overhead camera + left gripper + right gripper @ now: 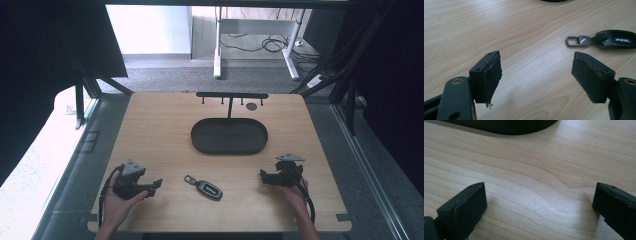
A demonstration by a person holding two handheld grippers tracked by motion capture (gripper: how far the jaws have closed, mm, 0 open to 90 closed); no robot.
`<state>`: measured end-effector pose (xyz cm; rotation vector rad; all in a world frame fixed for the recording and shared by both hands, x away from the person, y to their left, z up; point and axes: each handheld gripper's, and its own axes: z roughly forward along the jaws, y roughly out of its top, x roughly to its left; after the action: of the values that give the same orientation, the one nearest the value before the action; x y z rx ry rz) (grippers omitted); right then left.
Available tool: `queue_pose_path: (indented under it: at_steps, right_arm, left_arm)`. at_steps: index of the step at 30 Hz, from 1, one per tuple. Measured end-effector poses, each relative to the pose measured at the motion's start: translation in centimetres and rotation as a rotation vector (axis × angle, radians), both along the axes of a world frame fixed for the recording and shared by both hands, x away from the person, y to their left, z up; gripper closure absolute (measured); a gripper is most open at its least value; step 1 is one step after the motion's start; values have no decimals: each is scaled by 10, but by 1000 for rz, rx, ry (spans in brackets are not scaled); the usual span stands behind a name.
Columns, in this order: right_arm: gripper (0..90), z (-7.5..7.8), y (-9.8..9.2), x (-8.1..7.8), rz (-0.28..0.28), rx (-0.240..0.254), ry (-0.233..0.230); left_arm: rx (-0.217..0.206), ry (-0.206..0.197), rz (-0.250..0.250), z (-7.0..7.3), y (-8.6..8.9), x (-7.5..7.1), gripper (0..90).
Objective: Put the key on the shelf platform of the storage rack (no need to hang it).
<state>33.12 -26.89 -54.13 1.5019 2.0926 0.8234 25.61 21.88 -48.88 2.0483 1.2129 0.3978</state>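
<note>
Key fob lies on the table between the left gripper and right gripper, both gaping empty

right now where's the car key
In the high view the car key lies flat on the table, near its front edge, between the left gripper and the right gripper, just in front of the black tray.
</note>
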Motion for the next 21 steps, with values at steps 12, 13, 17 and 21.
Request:
queue_pose_path:
  at_steps: [12, 13, 17, 21]
  right_arm:
    - [226, 26, -6, -17, 89, 68, -34]
    - [231, 27, -7, -18, 96, 76, -32]
    - [250, 30, -6, -20, 128, 77, -29]
    - [291, 36, -5, -23, 172, 83, -48]
  left_arm:
    - [2, 1, -13, 0, -4, -3, 244]
    - [3, 1, -13, 0, -4, -3, 244]
    - [-1, -2, -12, 1, -3, -3, 244]
    - [-1, -1, -6, 0, -2, -2, 245]
